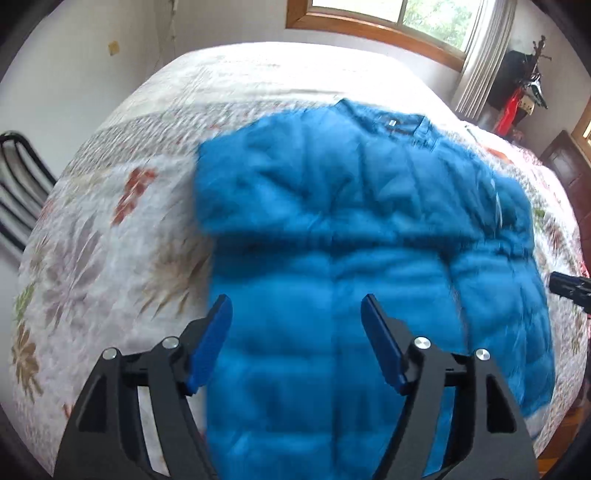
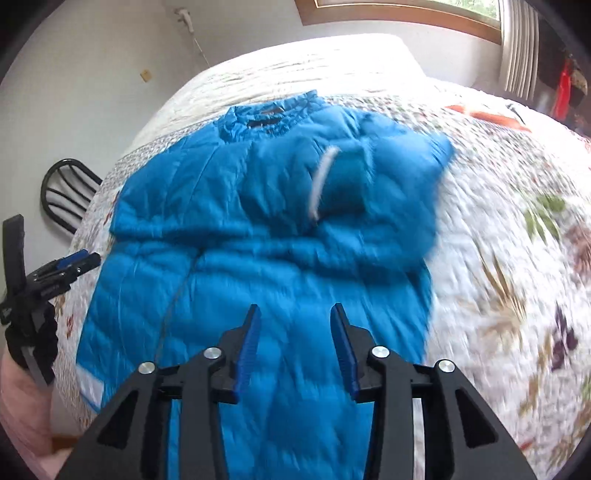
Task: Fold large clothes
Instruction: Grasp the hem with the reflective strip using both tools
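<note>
A bright blue puffer jacket (image 1: 332,229) lies flat on the bed, collar toward the far side, both sleeves folded in across the chest. It also shows in the right wrist view (image 2: 266,229), with a white strip on the folded sleeve. My left gripper (image 1: 295,306) is open and empty, above the jacket's lower left part. My right gripper (image 2: 294,314) is open and empty, above the jacket's lower middle. The left gripper also shows at the left edge of the right wrist view (image 2: 79,260); the right gripper's tip shows at the right edge of the left wrist view (image 1: 565,286).
The bed carries a white quilt with a leaf and flower print (image 1: 103,236). A black metal chair (image 1: 18,184) stands at the bed's left side. A window (image 1: 406,18), a radiator and dark furniture (image 1: 569,166) are beyond the bed.
</note>
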`<state>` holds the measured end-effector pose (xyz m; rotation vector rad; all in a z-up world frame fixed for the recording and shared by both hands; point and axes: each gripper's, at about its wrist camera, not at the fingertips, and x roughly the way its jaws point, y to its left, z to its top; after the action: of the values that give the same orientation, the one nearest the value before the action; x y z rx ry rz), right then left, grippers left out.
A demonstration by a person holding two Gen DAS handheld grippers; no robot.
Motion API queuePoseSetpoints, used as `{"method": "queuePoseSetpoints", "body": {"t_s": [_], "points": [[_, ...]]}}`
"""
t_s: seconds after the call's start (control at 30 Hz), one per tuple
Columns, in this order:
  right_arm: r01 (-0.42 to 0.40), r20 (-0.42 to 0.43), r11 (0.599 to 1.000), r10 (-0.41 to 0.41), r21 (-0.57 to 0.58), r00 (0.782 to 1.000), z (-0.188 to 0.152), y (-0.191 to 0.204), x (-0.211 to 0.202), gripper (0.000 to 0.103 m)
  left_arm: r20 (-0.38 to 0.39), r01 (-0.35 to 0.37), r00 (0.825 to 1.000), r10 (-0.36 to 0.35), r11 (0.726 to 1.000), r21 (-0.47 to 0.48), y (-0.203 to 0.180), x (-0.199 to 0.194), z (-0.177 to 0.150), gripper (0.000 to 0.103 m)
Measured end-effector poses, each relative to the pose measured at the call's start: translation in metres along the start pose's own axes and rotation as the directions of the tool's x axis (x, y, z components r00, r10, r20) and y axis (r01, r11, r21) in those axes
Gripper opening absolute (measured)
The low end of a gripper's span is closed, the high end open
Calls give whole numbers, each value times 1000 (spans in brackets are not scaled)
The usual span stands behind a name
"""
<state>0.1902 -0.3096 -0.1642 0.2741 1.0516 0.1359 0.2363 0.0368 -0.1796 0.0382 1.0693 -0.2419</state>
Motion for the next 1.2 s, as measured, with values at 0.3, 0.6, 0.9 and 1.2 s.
{"method": "queuePoseSetpoints", "body": {"t_s": [0.3,0.6,0.9,1.2], "points": [[-49,-45,990,55,132,997,-117,-20,-35,75,-147,28,987,-59,979,-204,57,-27,-124,74],[-94,-116,968,124,234,986,-170,-22,-14,68,-154,128,972,-178,948,-293,66,-21,-169,76],[-147,-87,953,175,265,981,-179,-15,-5,43,-134,243,943,-304,907,-344,63,-20,-180,62],[-221,-40,937,240,269,970,-177,-17,-19,13,-69,272,946,-316,894,-357,69,-38,-178,14]]}}
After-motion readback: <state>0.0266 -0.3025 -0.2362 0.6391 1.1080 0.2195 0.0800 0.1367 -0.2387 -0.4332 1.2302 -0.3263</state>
